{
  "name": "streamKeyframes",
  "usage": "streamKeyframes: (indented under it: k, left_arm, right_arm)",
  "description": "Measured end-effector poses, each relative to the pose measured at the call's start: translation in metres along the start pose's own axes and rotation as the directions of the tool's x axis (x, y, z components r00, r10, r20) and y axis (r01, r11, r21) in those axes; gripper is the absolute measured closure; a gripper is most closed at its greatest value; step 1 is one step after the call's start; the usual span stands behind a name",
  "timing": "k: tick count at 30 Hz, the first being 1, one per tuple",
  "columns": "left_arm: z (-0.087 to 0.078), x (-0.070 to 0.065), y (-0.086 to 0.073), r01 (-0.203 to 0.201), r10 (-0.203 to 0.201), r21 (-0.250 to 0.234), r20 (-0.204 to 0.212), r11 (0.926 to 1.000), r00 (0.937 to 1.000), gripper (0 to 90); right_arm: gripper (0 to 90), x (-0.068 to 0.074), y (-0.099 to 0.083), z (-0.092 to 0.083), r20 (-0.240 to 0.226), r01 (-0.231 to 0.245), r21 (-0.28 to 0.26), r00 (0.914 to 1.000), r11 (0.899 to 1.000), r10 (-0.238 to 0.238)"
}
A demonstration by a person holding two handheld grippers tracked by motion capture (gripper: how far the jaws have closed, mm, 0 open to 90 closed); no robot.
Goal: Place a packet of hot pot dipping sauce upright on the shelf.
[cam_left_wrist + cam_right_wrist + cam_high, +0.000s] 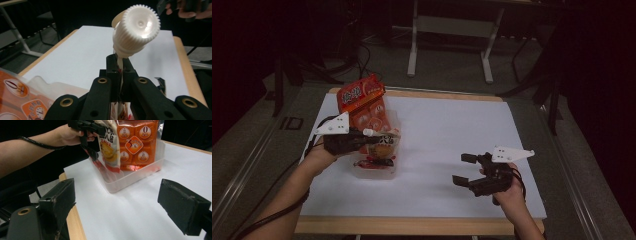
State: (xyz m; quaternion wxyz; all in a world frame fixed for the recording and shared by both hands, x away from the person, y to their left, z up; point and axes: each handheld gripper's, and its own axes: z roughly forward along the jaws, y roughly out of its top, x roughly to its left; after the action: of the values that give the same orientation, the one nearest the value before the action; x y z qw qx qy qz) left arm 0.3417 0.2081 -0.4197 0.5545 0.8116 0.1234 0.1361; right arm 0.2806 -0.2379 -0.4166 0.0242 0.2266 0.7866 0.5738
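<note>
Pouch [109, 147] with a white ribbed screw cap [137, 26] hangs from the left hand-held gripper [362, 139], whose jaws are clenched on the flat neck just under the cap, as the left gripper view shows. The pouch sits over the near end of a clear plastic tub [140, 173] on the left part of the bench [447, 135], its lower edge down inside the tub or just above the floor of it; which, I cannot tell. Behind it in the same tub stands a tall orange packet [364, 102], upright and leaning slightly back.

The step in hand looks like lifting the pouch out of the tub or setting it in. Either way the grip is narrow and high, so the body can swing: best to move straight up or down, slowly, keeping the pouch clear of the tub wall and of the orange packet so neither tips.

The right hand-held gripper [468, 170] rests released, jaws wide apart and empty, on the right part of the bench, well apart from the tub.

On the orange packet a diamond label carries a large "3", and round badges above it show "0"; the smaller characters are too blurred to read. The pouch bears dark printed characters over a yellow picture, not legible.
</note>
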Motion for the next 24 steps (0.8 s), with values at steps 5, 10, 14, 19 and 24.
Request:
streamKeyframes:
  k: [5, 10, 14, 19, 24]
  left_arm:
    - [0.006, 0.003, 0.006, -0.025, 0.025, 0.029, -0.006, 0.9993, 0.9997, 88.8]
    - [0.012, 0.004, 0.009, -0.054, 0.054, 0.077, -0.004, 0.9956, 0.9985, 88.8]
    - [0.014, 0.003, 0.006, -0.057, 0.057, 0.072, 0.005, 0.9958, 0.9984, 88.8]
    - [0.017, 0.001, -0.009, -0.023, 0.023, 0.060, 0.004, 0.9979, 0.9997, 88.7]
    - [0.016, 0.002, -0.027, 0.034, -0.034, 0.033, 0.014, 0.9989, 0.9993, 88.3]
  right_arm:
    - [14.4, 0.000, -0.001, 0.002, -0.002, 0.002, 0.006, 1.0000, 1.000, -0.002]
    - [14.4, 0.000, -0.001, 0.002, -0.004, 0.000, 0.007, 1.0000, 1.000, 0.000]
    - [14.4, -0.001, -0.002, 0.001, -0.004, -0.005, 0.003, 1.0000, 1.000, 0.005]
    - [14.4, 0.000, -0.002, 0.001, -0.009, -0.002, 0.003, 1.0000, 1.000, 0.002]
    - [14.4, 0.000, -0.001, 0.001, -0.014, -0.009, 0.002, 0.9999, 1.000, 0.009]
